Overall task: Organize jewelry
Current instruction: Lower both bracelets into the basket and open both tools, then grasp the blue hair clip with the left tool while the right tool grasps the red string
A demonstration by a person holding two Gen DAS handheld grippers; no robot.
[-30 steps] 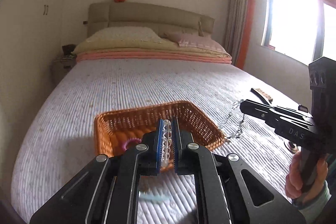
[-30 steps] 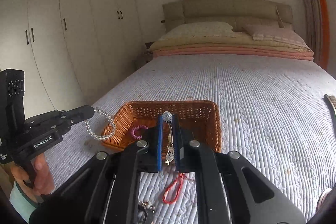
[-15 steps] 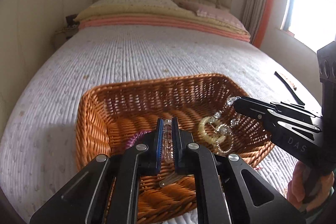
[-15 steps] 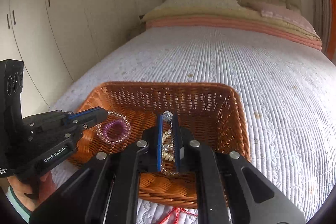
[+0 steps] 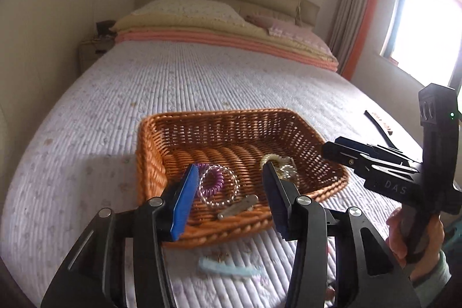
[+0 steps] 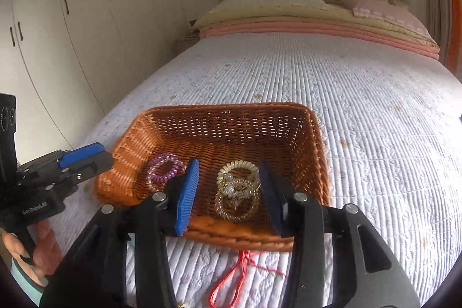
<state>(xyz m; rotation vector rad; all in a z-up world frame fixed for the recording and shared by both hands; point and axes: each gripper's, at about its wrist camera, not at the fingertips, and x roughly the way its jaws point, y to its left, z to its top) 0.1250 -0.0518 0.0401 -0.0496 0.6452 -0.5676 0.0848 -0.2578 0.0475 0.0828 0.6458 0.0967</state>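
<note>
An orange wicker basket (image 5: 184, 117) (image 6: 317, 140) sits on the bed. My left gripper (image 5: 231, 186) is open above its near left part, over a clear bead bracelet (image 5: 231, 199) lying around a purple coil hair tie (image 5: 212, 184). A metal clip (image 5: 238, 207) lies beside them. My right gripper (image 6: 229, 186) is open above the basket's near right part, over a crystal chain (image 6: 235, 191) lying with a cream coil tie (image 6: 238, 166) and a gold coil tie (image 6: 234, 214). Each gripper shows in the other's view, left gripper (image 6: 83, 155) and right gripper (image 5: 332, 149).
A red cord (image 6: 236, 276) and a light blue hair clip (image 5: 228, 269) lie on the quilt in front of the basket. A dark comb-like item (image 5: 378, 126) lies at the right bed edge. Pillows and folded blankets (image 5: 225, 33) lie at the head. Wardrobes (image 6: 72, 19) stand left.
Both grippers have opened. The bead bracelet has dropped from the left gripper and the crystal chain from the right gripper, both into the basket. Both grippers have risen slightly.
</note>
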